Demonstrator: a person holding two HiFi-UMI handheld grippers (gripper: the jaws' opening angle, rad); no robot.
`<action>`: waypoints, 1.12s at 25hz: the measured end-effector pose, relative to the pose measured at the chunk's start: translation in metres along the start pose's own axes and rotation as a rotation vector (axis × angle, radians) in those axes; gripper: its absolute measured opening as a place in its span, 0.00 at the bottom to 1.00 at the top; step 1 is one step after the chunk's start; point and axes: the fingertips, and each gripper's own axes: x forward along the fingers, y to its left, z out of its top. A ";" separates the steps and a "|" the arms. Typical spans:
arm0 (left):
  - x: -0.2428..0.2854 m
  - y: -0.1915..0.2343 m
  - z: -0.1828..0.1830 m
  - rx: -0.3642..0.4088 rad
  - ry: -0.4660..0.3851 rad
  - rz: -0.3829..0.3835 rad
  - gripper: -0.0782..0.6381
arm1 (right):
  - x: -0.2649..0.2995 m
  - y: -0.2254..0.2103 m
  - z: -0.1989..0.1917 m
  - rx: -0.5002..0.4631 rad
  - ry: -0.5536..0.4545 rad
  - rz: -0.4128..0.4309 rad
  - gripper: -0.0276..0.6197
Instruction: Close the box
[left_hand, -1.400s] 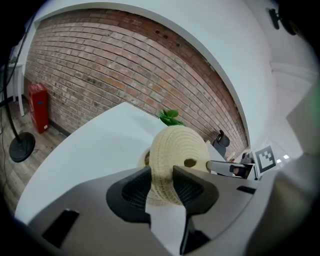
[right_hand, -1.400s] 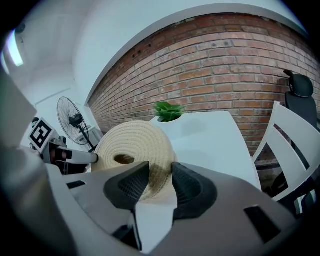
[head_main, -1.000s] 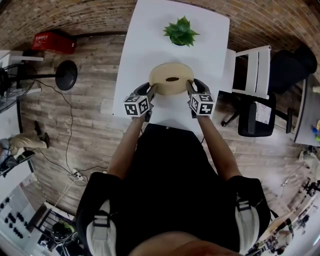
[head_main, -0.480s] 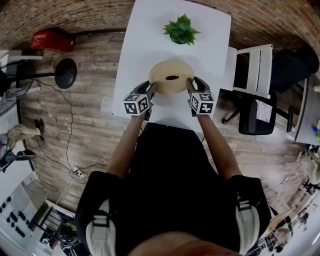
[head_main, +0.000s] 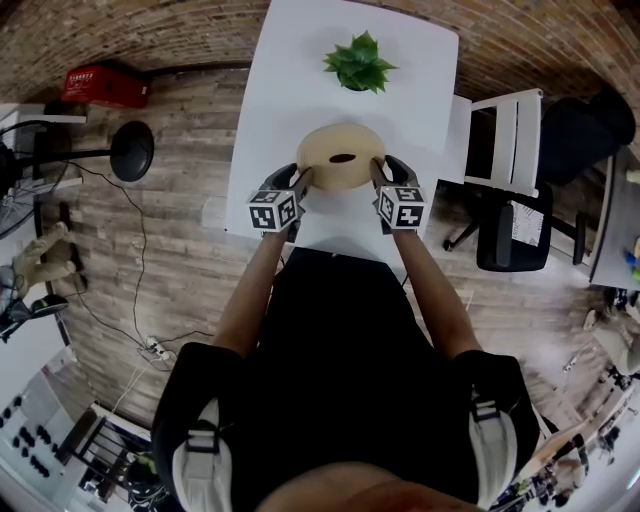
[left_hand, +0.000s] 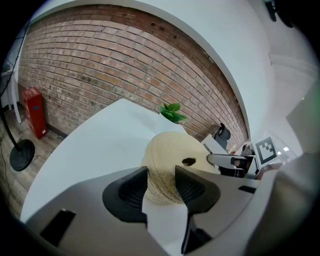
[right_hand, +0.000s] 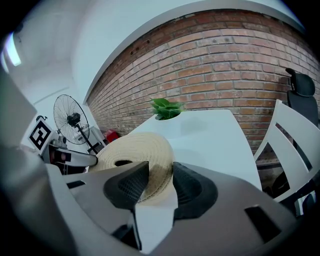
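The round woven box sits on the white surface, nearer the person than the potted plant and well apart from it. Its lid, with a dark oval hole in the top, appears to lie flat and centred on the body. No gap or tilt shows in the head view, though the seam between lid and body is hard to pick out in any view.

The left gripper is at the box's left edge and the right gripper at its right edge, level with each other. In the left gripper view the fingers are opening, with the woven side of the box between them and no longer clearly pinched. In the right gripper view the fingers straddle the lid's rim and seem to bear on it from above and below.

By my reading the closing is all but done: the lid looks seated, and the left side is letting go. What seems left is for the right side to release the rim too and for both grippers to draw back without dragging the lid askew
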 end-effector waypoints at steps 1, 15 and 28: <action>-0.001 0.000 0.000 0.003 -0.001 0.002 0.35 | 0.000 0.000 0.000 -0.002 -0.001 -0.001 0.27; -0.014 -0.001 -0.002 0.036 0.001 0.023 0.36 | -0.009 0.001 -0.002 -0.027 0.002 -0.011 0.27; -0.039 -0.028 -0.001 0.098 -0.038 0.038 0.36 | -0.046 0.009 0.000 -0.091 -0.054 0.014 0.20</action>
